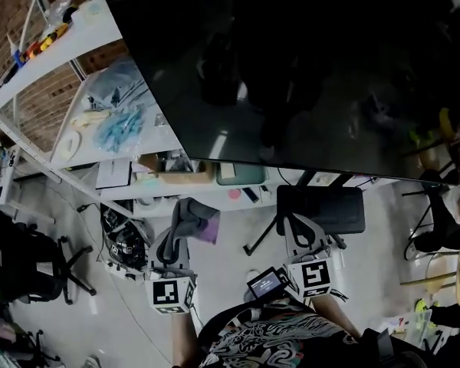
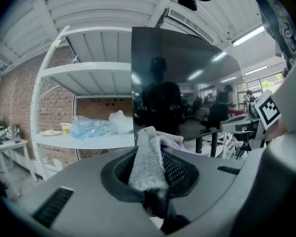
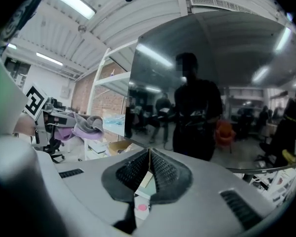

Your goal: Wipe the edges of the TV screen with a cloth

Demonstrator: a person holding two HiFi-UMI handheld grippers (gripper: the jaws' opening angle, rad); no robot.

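In the head view, the dark TV screen (image 1: 291, 75) is seen across the upper part, and both tongs are held below its lower edge. A grey and purple cloth (image 1: 198, 219) is carried by the left tongs (image 1: 185, 209), with the right tongs (image 1: 294, 222) beside them. In the left gripper view, the cloth is shown clamped between the jaws. The screen's left edge is seen ahead, with a white shelf (image 2: 84, 141) to its left. In the right gripper view, the jaws are pressed together with nothing between them.
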